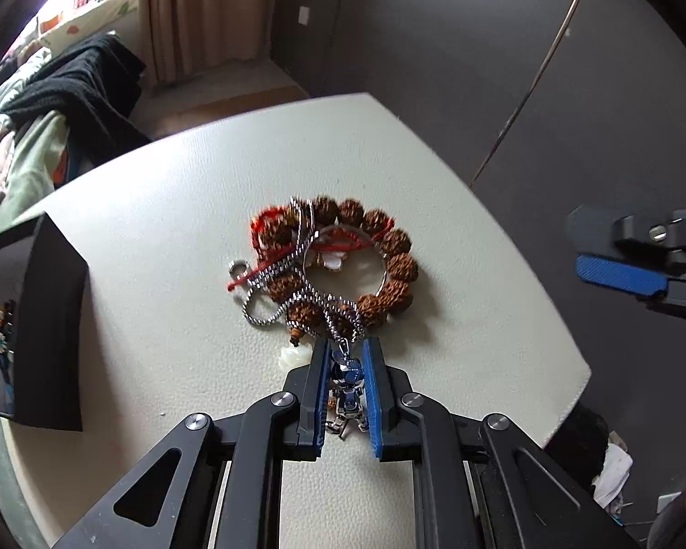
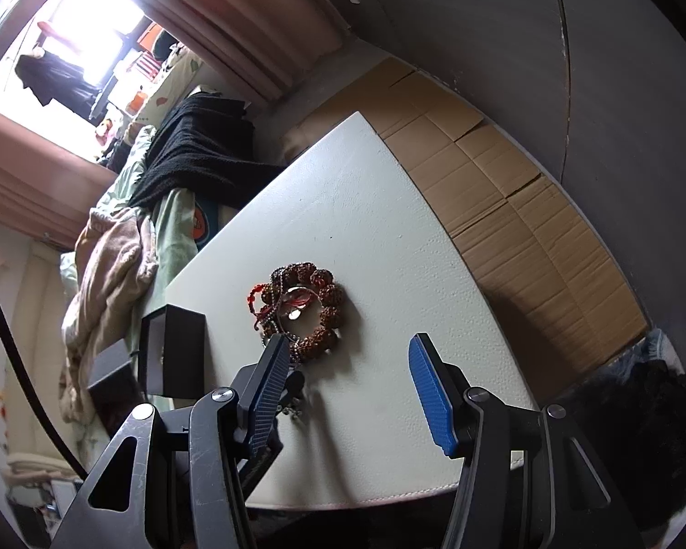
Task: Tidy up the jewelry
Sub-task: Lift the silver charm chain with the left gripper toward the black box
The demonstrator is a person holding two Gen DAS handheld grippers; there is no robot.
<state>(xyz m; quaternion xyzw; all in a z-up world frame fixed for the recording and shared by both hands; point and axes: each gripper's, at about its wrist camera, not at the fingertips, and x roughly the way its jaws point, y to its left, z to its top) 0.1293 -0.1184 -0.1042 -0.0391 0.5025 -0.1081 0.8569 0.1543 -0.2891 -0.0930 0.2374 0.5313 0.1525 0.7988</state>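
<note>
left tool (image 1: 346, 386) is sitting low on the white bench (image 1: 160, 238), its blue pads nearly together & pinching the small metallic blue figure pendant (image 1: 348, 375) w/ the silver chain (image 1: 297, 270) running from it into the pile. chain is lying tangled over the brown bead bracelet (image 1: 379, 247) and red cord (image 1: 270, 247) mid-bench. right tool (image 2: 343, 384) is hovering wide apart w/ nothing between its pads. black box (image 1: 45, 320) is standing at the bench's left edge

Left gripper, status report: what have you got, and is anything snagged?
Left gripper shut on blue pendant. Right gripper open, empty, off the table. Pendant's chain tangled across bead bracelet and red cord.
</note>
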